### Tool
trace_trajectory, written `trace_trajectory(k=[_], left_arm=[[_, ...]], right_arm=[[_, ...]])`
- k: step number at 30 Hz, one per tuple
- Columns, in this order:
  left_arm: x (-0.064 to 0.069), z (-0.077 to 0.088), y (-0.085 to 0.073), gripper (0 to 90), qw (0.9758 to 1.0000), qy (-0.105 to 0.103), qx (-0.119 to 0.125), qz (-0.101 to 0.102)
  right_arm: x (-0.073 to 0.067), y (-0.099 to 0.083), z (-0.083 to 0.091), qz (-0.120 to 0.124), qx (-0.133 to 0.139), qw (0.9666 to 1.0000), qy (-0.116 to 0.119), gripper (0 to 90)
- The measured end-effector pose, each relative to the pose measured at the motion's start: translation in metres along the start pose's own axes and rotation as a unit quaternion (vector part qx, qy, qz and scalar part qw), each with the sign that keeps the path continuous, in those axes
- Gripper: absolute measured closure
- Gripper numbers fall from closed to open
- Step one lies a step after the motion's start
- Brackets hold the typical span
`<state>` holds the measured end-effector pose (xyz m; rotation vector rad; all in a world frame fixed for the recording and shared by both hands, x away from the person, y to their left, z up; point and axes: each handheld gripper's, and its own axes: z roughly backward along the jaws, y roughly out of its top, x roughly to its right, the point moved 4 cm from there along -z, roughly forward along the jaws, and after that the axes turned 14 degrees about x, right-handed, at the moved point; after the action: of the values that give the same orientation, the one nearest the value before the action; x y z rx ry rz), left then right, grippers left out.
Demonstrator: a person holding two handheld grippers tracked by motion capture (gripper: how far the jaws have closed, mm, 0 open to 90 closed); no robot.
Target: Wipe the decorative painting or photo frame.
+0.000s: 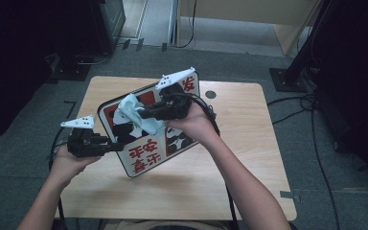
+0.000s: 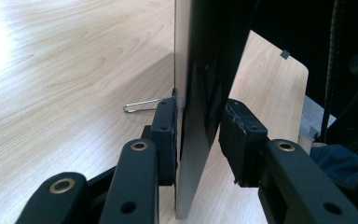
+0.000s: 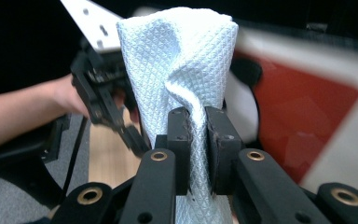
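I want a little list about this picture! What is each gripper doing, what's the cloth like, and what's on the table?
Right gripper: shut on the cloth
Cloth: pale blue-white, waffle-textured, bunched, up against the panda board
Left gripper: jaws either side of the board's edge, one pad touching, the other apart
Panda board: tilted up on the table, red characters and pandas on it
Table: light wood
Also there: a paper clip lying on the table beside the board
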<state>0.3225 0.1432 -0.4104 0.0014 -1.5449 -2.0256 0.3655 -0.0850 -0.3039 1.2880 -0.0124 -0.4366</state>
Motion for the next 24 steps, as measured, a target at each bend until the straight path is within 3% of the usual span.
trace_trajectory(k=[8, 12, 24], left_arm=[[0.001, 0.008, -0.001, 72.6, 0.9999, 0.010, 0.006, -0.001], [0.000, 0.008, -0.001, 77.9, 0.9999, 0.014, 0.006, -0.001], [0.000, 0.008, -0.001, 78.7, 0.9998, 0.016, 0.004, -0.008]], right_arm=[[-0.007, 0.015, -0.019, 0.017, -0.001, 0.9998, 0.007, 82.2], [-0.007, 0.014, -0.022, 0.021, -0.003, 0.9998, 0.006, 82.1], [-0.008, 0.000, -0.030, 0.023, -0.007, 0.9997, 0.008, 82.1]])
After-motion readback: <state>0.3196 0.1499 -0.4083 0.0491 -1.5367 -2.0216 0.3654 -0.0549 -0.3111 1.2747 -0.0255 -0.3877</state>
